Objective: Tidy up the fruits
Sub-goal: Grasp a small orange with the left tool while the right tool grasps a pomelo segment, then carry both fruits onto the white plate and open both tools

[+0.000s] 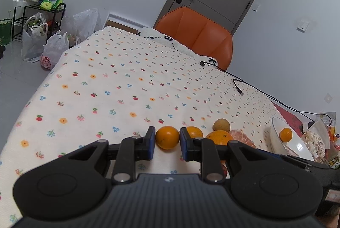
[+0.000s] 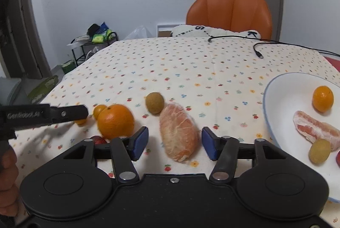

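Fruit sorting: left tool point(image 1: 167, 139) pinched a small round orange mandarin point(image 1: 167, 137) on the floral-clothed desk point(image 1: 102, 87), while right tool point(image 2: 173, 144), spread wide, straddled a peeled pink grapefruit segment point(image 2: 178, 132), presumably bound for the white ceramic bowl point(image 2: 282, 92).

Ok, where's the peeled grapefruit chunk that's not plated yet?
In the right wrist view it lies on the tablecloth between the open right gripper's fingers, with the big orange left and the plate right.
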